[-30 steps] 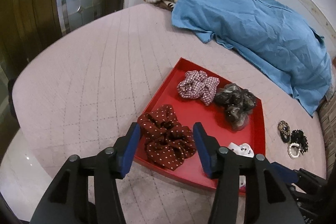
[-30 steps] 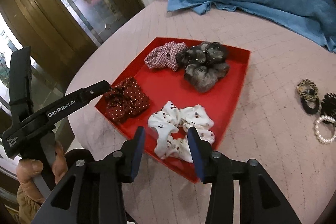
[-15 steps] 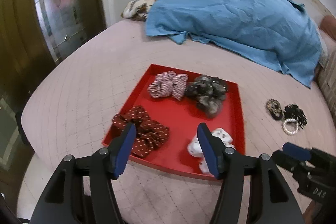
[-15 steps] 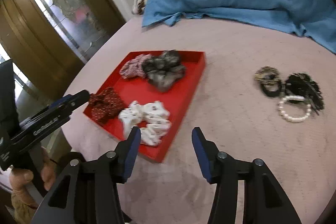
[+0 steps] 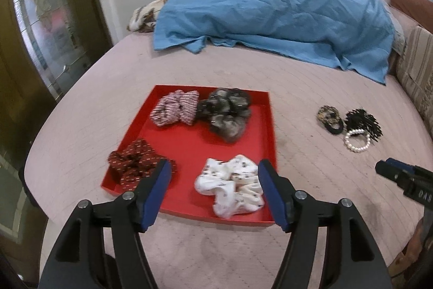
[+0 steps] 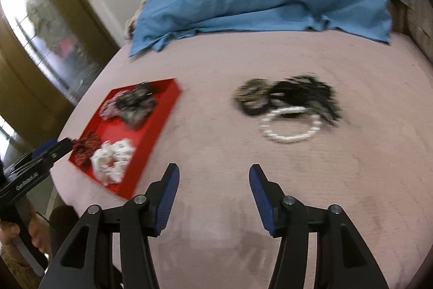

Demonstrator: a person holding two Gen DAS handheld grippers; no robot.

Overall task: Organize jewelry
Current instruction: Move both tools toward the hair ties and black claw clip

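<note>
Left gripper [image 5: 213,192]: its two blue fingers are wide apart and hold nothing. It hangs over the near edge of the red tray [image 5: 266,123], above the white scrunchie [image 5: 230,184]. A second ago it was low over the dark red dotted scrunchie [image 5: 132,167]; it has since pulled back and up, so the whole tray shows.

Right gripper [image 6: 213,190]: its fingers are wide apart too, and empty. A second ago it pointed at the white scrunchie in the tray. Now it has swung to the right and points at the bare pink bed cover [image 6: 311,180], with the loose pieces ahead of it.

Tray: four scrunchies lie inside. The checked one [image 5: 176,110] and the gray one [image 5: 227,113] are at the far side, touching. The dotted one and the white one are at the near side.

Still outside the tray: a pearl bracelet [image 6: 291,126], a black spiky hair tie [image 6: 311,91] and a gold and black hair tie [image 6: 251,96]. They lie close together on the cover, well apart from the tray.

Blur: the right view is smeared, so small details of these three are hard to see.

What it means: the scrunchies look done. I think the right gripper is going for the three loose pieces next, and the pearl bracelet is nearest to it.

Far side: a blue cloth [image 5: 270,10] is spread out there.
</note>
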